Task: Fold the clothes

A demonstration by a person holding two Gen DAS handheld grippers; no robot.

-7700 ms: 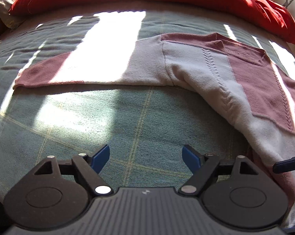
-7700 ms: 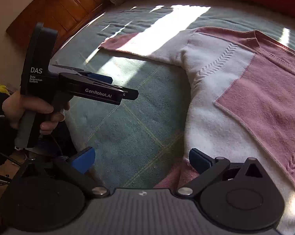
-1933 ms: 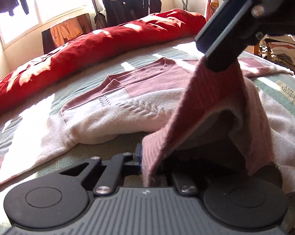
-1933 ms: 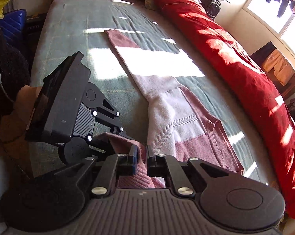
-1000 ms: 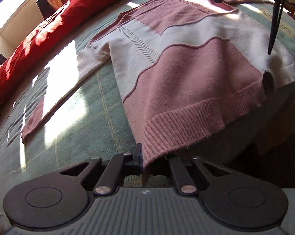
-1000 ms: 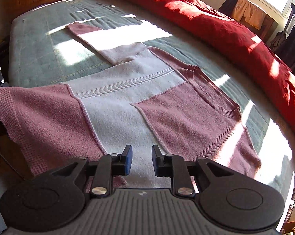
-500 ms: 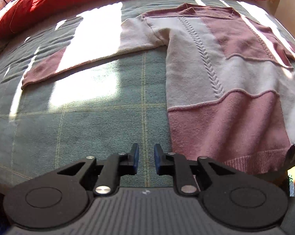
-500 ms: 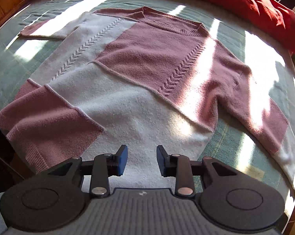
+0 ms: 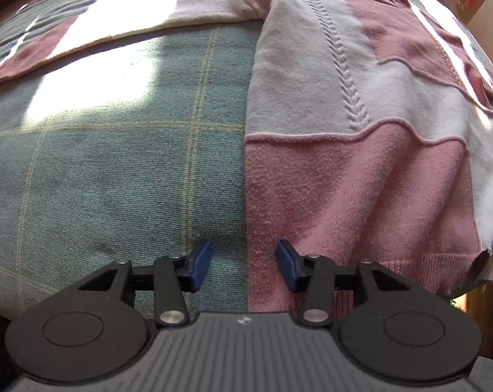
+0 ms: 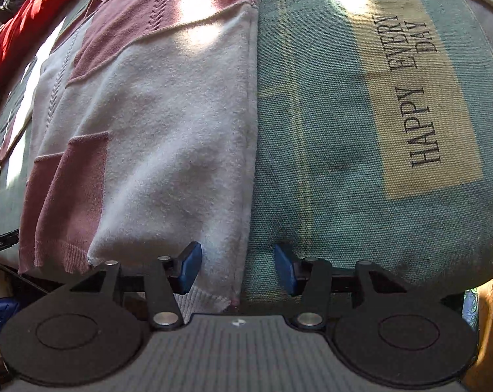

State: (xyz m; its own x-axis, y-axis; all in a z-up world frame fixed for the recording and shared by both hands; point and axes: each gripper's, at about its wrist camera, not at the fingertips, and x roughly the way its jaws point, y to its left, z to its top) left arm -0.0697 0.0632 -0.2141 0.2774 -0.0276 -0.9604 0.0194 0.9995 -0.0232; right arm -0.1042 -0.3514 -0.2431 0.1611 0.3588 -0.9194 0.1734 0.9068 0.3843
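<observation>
A pink and cream knit sweater (image 9: 361, 150) lies spread flat on the green checked bedspread (image 9: 115, 170), one sleeve (image 9: 83, 29) stretched out to the far left. My left gripper (image 9: 245, 266) hovers over the sweater's left side edge near the hem. Its jaws are opening, and the edge runs between the blue pads without their pressing on it. In the right wrist view the sweater (image 10: 168, 137) fills the left half. My right gripper (image 10: 238, 266) stands over its right side seam by the hem, jaws opening, pads apart and gripping nothing.
A beige patch (image 10: 419, 98) printed "HAPPY EVERY DAY" is sewn on the bedspread (image 10: 312, 150) right of the sweater. A red duvet (image 10: 14, 32) lies along the far side. The bed's near edge drops off just below both grippers. The other gripper's tip (image 10: 1, 245) shows at the left.
Both grippers have let go of the sweater's hem and opened. They rolled and sank toward the bed, each settling over a lower side edge. The sweater now lies flat.
</observation>
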